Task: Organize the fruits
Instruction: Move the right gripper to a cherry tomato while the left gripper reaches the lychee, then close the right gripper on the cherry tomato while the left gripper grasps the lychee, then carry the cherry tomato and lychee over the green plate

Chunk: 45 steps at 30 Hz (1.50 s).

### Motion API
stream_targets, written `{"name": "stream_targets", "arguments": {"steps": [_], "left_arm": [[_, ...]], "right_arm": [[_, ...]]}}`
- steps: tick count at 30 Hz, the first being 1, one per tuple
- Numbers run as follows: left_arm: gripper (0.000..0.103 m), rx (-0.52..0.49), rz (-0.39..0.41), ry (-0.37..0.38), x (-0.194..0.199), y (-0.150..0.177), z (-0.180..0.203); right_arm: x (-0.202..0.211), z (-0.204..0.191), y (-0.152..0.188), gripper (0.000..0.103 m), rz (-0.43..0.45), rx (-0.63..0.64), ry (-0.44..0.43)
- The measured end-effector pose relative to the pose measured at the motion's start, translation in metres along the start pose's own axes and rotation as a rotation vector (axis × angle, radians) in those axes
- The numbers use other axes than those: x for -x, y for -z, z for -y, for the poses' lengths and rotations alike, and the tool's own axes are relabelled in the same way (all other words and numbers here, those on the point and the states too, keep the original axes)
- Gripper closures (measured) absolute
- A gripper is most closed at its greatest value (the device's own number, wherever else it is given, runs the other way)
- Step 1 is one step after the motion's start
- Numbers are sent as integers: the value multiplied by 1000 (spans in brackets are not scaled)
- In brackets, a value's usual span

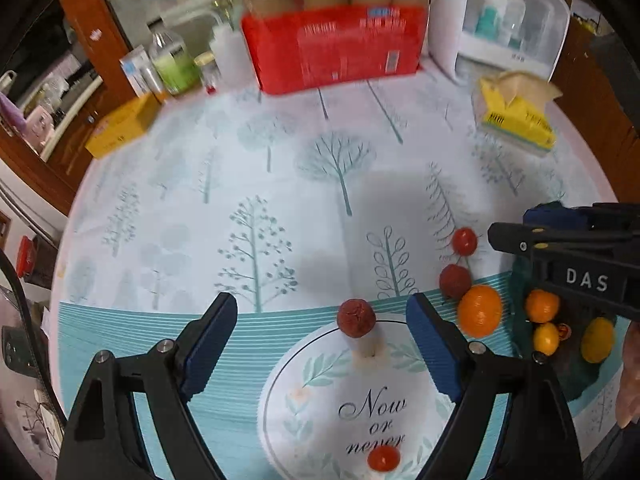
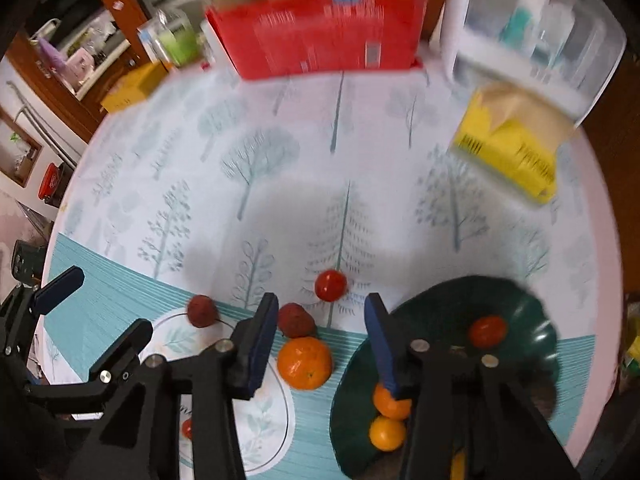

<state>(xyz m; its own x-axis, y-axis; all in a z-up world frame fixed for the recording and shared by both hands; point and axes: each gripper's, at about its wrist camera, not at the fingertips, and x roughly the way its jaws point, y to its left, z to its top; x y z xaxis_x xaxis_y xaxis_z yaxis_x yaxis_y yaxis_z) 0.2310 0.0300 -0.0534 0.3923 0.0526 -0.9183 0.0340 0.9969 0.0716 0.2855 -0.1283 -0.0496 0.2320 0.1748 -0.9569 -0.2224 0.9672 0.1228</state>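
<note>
Right tool (image 2: 322, 330) unclenched, empty; mandarin (image 2: 305, 362) just below fingertip gap, untouched.

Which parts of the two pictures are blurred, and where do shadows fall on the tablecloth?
Left wrist view: the red box and bottles behind it are smeared; the lychee stays fairly sharp; a soft grey shadow lies mid-cloth. Right wrist view: heavier blur, the yellow tissue pack streaks; dark shadows sit above the cherry tomato.
</note>
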Motion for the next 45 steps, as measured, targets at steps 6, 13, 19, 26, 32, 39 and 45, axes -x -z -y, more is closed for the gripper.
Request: {"name": "stream_targets", "arguments": {"steps": [6,13,19,26,32,39,45], "left_arm": [[27,9,-81,52,-44,2,6],[45,37,-151,109,-70,5,5],[57,51,-168,119,-82,6,3],[73,70,-164,151,-86,8,3],[74,73,-146,152,-83,14,8],[75,102,-93,168,-55,24,4],[75,74,31,211,11,44,14]], "right_arm": [[-46,9,-3,66,-74,-29,-43],[-70,9,-5,72,-104,-26,-43],[-79,11,-6,77,-117,-38,-78],[-79,5,-7,77,-93,-16,-48],[-79,4,-3,78,-73,-19,-43],[-55,3,8,78,-10,-25,-78],[-2,7,41,78,121,-42,-147]]}}
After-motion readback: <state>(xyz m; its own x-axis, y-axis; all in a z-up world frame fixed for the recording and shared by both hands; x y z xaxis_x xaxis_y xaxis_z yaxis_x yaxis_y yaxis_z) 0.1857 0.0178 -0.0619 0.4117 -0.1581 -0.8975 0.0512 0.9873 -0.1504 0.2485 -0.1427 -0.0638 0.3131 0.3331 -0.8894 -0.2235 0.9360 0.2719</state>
